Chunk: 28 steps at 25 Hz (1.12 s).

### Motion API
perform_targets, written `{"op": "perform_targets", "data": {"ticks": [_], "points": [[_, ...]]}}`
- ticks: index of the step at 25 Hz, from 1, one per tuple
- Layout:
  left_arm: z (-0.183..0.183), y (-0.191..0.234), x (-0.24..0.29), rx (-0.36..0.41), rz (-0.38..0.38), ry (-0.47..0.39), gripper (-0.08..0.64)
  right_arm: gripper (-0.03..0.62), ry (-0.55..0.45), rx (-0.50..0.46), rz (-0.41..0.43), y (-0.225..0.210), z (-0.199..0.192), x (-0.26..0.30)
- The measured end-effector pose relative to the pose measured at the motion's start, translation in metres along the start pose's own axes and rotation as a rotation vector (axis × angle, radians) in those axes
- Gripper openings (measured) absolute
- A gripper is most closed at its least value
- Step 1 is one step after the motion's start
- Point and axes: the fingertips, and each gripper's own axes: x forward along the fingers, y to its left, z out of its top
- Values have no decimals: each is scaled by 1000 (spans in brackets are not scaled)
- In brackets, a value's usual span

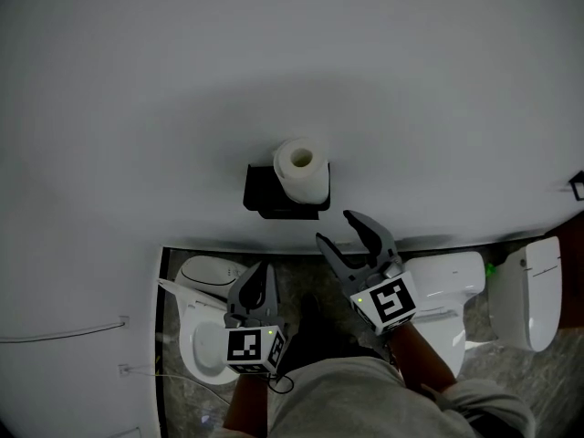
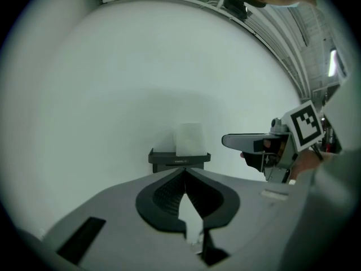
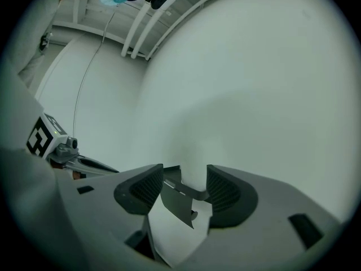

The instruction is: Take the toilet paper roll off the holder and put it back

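A white toilet paper roll [image 1: 301, 167] stands upright on a black wall-mounted holder [image 1: 266, 197]. My right gripper [image 1: 348, 230] is open just below and right of it, with nothing between its fingers. In the right gripper view the roll [image 3: 194, 174] shows through the gap of the gripper [image 3: 185, 180], above the holder [image 3: 176, 201], still some way off. My left gripper [image 1: 259, 276] is shut and empty, lower and to the left. Its own view looks past the closed tips of the gripper [image 2: 184, 173] at the roll [image 2: 190, 139] on the holder [image 2: 178, 159].
A plain white wall fills most of each view. Below it stand a white toilet [image 1: 203, 334] with its lid up at the left, another toilet [image 1: 449, 286] under my right hand, and a third fixture [image 1: 529, 290] at the far right. A thin cable [image 1: 64, 336] runs along the left.
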Motion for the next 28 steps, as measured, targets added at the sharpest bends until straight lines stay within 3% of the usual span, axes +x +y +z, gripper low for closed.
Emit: {"op": "perform_targets", "data": {"ticks": [14,20,28], "points": [[8,50,11,-34,42,-27,12,376,-2,47,1,2,0,54],[21,77,20,-40,52,-51,12,391,51,33,-63,-9,-2,72],[40,93,46,-15,-10,-77,12,399,105,11,-132,-21,-1,95]]}}
